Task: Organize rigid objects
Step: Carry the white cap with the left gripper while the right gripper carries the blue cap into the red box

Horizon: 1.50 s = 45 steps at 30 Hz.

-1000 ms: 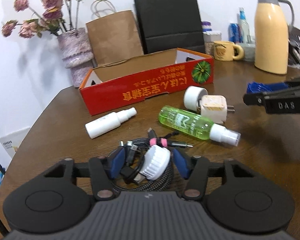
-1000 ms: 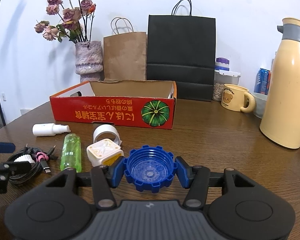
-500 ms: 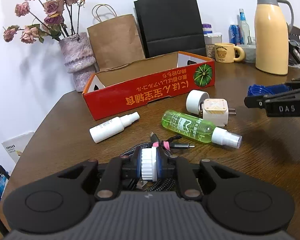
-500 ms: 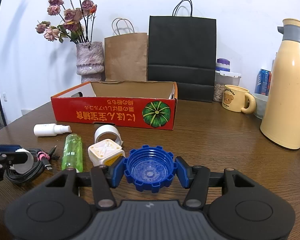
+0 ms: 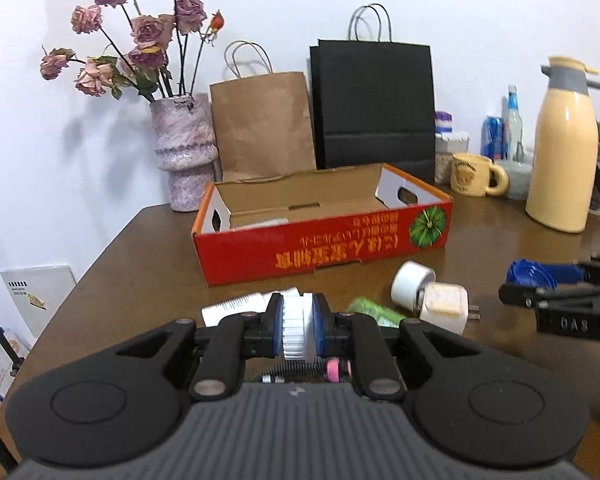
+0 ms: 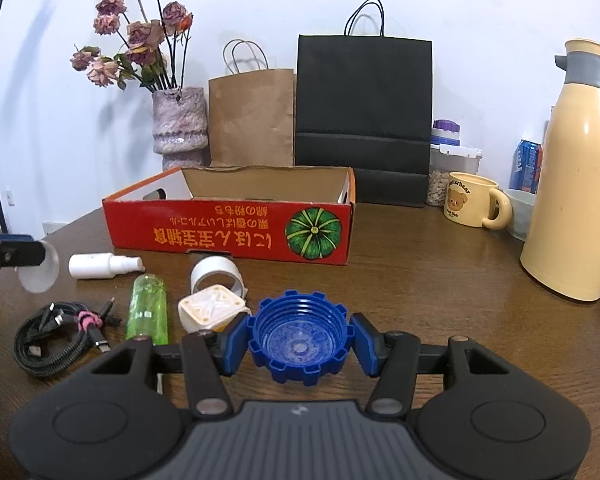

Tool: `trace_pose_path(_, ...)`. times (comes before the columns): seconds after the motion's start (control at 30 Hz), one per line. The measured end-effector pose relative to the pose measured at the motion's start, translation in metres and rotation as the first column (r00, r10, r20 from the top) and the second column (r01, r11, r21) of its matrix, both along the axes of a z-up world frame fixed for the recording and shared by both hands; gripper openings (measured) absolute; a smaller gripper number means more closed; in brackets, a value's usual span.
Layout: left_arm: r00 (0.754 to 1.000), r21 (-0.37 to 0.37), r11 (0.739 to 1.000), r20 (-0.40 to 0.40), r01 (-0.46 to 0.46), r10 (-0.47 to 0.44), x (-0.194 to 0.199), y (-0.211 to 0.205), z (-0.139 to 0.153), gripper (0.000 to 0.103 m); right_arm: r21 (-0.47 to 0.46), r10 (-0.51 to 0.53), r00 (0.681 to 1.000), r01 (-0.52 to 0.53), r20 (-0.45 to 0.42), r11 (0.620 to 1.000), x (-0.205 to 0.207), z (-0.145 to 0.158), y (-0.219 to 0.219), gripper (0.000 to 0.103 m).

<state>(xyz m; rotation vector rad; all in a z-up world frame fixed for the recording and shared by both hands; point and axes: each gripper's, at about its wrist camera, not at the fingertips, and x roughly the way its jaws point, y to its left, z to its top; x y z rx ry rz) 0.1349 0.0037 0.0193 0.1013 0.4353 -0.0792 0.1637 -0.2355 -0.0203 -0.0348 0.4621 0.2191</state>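
The left gripper is clamped on a white ribbed cap, held on edge between its blue pads above the table. The right gripper grips a blue notched lid, open side facing the camera, with both pads against its rim. Below and left of it, a coiled black cable with a pink tie lies on the wood. Just past that lie a green spray bottle, a cream plug adapter and a roll of white tape, close together. A white spray bottle lies a little further back. Behind them sits a red cardboard box, open on top. A vase of dried roses, a brown paper bag, a black paper bag, a yellow mug and a cream thermos jug stand furthest away.
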Motion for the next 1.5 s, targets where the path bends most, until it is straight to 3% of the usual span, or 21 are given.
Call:
trace_pose_path(0.8, 0.998, -0.133, 0.991, 0.043, -0.034, 0.04, 0.075, 0.001, 0.055, 0.015, 0.039, 0.058, 0.992, -0.063, 0.112, 0.997, 0.043, 0.067, 0.039, 0.053)
trace_pose_path(1.2, 0.994, -0.211, 0.973, 0.034, -0.095, 0.105, 0.136, 0.005, 0.066, 0.015, 0.084, 0.047, 0.993, -0.056, 0.106, 0.995, 0.102, 0.08, 0.054, 0.053)
trace_pose_path(1.5, 0.99, -0.202, 0.97, 0.008, -0.134, 0.139, 0.187, 0.003, 0.062, 0.015, 0.108, 0.029, 0.995, -0.04, 0.097, 0.993, 0.156, 0.081, 0.061, 0.053)
